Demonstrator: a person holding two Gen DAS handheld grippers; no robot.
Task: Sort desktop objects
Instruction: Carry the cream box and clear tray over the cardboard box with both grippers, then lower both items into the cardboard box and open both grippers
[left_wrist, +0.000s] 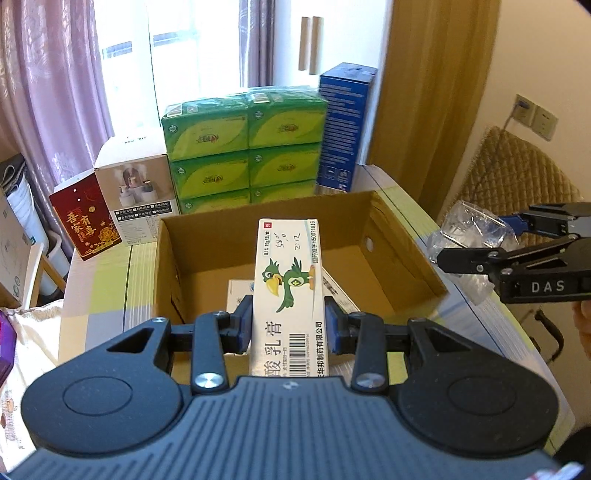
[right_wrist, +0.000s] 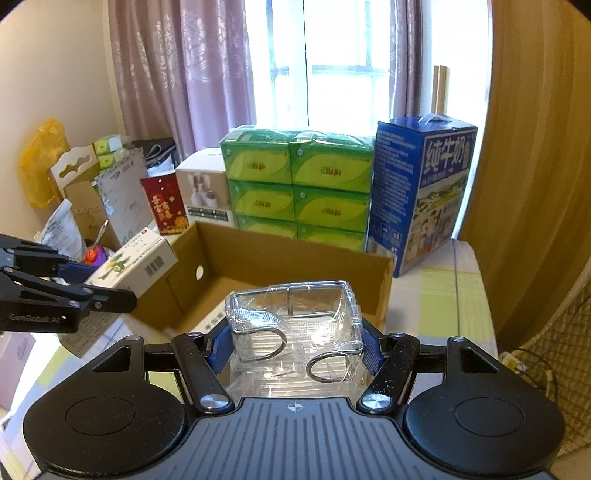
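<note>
Left tongs (left_wrist: 288, 326): clamped on a white ointment carton (left_wrist: 288, 291), held above the open cardboard box (left_wrist: 166, 258) on the worktop (left_wrist: 103, 280). Right tongs (right_wrist: 297, 350): clamped on a clear plastic package (right_wrist: 295, 332) with metal rings, held at the box's near edge.

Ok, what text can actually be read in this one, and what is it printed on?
"乳膏", "国药准字H50021816": ointment box, held by left gripper.
"DAS": right gripper.
"GenRobot.AI": left gripper's side, in the right wrist view.
"纯牛奶": blue milk carton.
"喜": red box.
Tissue packs: blurred.
</note>
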